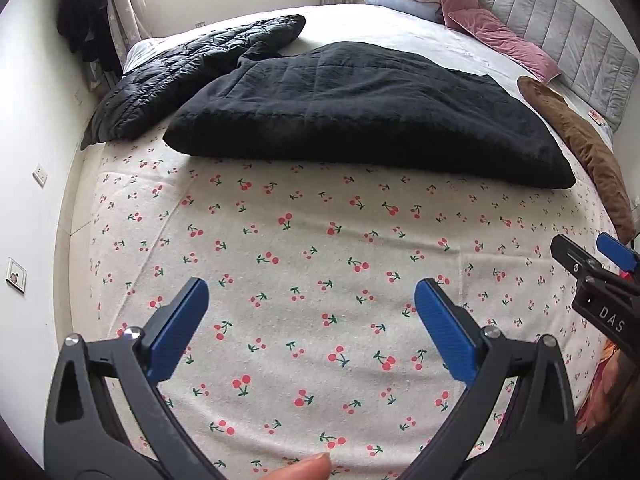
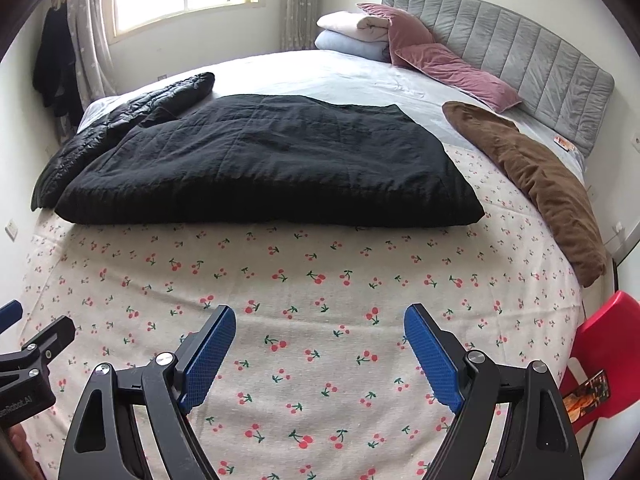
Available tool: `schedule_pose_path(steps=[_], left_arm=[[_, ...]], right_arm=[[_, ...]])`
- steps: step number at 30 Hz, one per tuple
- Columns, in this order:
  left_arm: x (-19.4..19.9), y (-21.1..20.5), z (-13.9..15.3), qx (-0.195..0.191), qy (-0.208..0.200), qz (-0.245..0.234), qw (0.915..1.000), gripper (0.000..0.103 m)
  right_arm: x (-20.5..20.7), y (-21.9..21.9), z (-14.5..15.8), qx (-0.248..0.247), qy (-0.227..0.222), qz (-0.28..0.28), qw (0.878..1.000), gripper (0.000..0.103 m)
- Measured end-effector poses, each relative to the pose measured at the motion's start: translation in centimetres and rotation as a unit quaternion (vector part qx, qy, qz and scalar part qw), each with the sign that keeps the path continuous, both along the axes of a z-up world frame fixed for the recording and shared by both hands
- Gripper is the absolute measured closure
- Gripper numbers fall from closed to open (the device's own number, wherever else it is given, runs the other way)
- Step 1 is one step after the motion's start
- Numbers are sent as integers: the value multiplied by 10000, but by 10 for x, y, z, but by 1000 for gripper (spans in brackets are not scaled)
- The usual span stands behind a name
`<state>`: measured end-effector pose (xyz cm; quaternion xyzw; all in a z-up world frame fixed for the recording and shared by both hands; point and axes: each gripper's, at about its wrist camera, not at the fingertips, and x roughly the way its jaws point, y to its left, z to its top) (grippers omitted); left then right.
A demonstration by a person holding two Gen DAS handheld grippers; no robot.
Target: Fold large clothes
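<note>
A bed is seen from its foot through two cameras. A black quilted coat is laid flat across the middle of the bed, its near edge resting on a cherry-print sheet. It appears to be already doubled into a thick slab, probably so it can be folded again. Its long axis is run from left to right across the bed, parallel to the foot, and its near fold is faced toward the cameras. A shiny puffer jacket is left behind it at the far left, touching it, and a brown garment is draped along the right edge, apart from it.

The left gripper and the right gripper are held side by side above the bare sheet, near the coat but short of it. Both are spread wide, and nothing is held between their blue pads. Pink pillows are stacked against the grey headboard.
</note>
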<state>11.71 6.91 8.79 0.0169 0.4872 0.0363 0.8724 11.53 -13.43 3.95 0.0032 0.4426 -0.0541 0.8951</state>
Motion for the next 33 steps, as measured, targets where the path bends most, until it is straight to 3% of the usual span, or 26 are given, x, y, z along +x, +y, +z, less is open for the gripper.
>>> schedule_pose_path(steps=[33], left_arm=[[-3, -6, -3, -44, 47, -97, 9999, 1]], right_arm=[[-2, 8, -6, -45, 50, 139, 9999, 16]])
